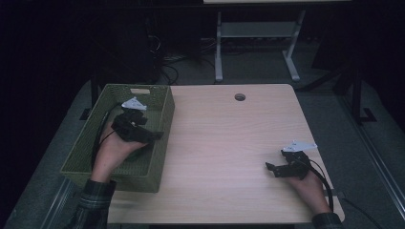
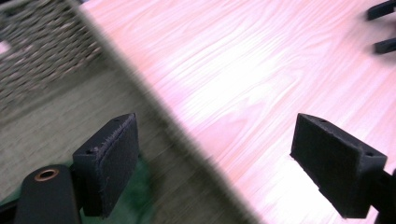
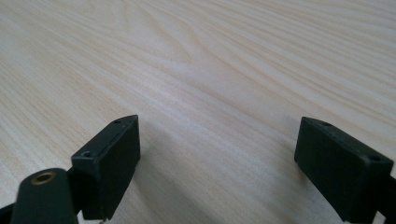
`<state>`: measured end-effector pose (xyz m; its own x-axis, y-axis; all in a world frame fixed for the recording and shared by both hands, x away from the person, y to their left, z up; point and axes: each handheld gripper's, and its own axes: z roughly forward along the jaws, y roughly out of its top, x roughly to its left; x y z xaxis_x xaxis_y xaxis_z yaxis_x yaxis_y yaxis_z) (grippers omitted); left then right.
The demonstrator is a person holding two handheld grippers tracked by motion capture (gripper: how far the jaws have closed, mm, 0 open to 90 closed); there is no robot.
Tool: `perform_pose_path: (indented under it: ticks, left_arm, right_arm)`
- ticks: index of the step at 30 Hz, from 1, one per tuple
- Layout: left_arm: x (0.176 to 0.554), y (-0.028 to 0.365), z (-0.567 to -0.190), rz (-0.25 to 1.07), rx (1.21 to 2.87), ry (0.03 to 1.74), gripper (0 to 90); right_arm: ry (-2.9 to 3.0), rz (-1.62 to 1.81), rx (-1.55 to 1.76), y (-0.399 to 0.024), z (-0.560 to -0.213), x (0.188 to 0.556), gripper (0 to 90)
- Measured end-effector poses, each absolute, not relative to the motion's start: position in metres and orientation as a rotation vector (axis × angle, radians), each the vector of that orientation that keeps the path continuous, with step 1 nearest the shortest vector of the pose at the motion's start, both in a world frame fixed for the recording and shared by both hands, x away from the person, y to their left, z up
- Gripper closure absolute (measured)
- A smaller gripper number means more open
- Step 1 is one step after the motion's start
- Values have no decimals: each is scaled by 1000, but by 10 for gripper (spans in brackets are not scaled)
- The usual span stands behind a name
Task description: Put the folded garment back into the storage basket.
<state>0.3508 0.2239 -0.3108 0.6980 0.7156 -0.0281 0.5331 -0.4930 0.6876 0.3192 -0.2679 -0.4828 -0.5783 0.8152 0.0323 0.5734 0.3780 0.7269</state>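
Observation:
A green woven basket (image 1: 86, 143) stands on the left side of the light wooden table (image 1: 229, 138). My left gripper (image 1: 154, 137) hovers over the basket's right wall, open, with nothing between its jaws. In the left gripper view that gripper (image 2: 215, 163) straddles the dark basket rim (image 2: 154, 98), one jaw over the basket's inside and the other over the tabletop (image 2: 243, 70). My right gripper (image 1: 272, 169) rests low near the table's front right, open and empty. In the right gripper view the right gripper (image 3: 217, 163) has only bare wood (image 3: 196, 60) between its jaws.
A round cable hole (image 1: 239, 97) sits near the table's far edge. Beyond the table stand a white metal frame (image 1: 258, 43) and loose cables (image 1: 167, 62) on a dark floor. The other gripper's jaws (image 2: 380, 28) show at the top right of the left gripper view.

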Motion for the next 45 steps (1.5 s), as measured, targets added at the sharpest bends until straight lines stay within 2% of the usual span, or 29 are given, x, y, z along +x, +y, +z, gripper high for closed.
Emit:
perform_pose_path:
  ticks: [17, 27, 36, 45]
  left_arm:
    - [338, 145, -340, 286, 2219, 759, 147]
    - [330, 114, -379, 253, 2236, 685, 145]
    - [325, 94, -429, 214, 2279, 649, 142]
    - [328, 91, -459, 239, 2266, 628, 142]
  right_arm:
    - [2312, 1019, 1212, -268, -483, 319, 138]
    - [2312, 1018, 1212, -268, -483, 319, 138]
    - [2313, 1018, 1210, -268, -483, 319, 138]
    - [2313, 1018, 1211, -268, -483, 319, 138]
